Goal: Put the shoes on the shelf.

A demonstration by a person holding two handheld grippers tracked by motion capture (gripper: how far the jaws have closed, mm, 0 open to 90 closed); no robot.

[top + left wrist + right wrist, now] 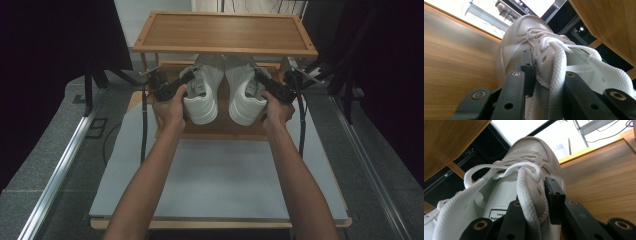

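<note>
Two white lace-up shoes stand side by side on the lower wooden shelf (222, 130) of a rack, toes pointing away under the top shelf. My left gripper (191, 81) is shut on the outer side wall of the left shoe (202, 97). In the left gripper view one jaw lies outside the left shoe (516, 37) and the other inside its opening, with my left gripper (546, 67) straddling the lace edge. My right gripper (259, 79) grips the right shoe (245, 97) the same way. In the right gripper view my right gripper (534, 193) pinches the right shoe's (531, 147) side.
The rack's top shelf (225, 32) hangs over the shoes' toes, leaving little height above them. A grey table top (215, 180) stretches from the rack toward me. Black cables (144, 125) trail down from both grippers, and dark curtains and metal rails flank the table.
</note>
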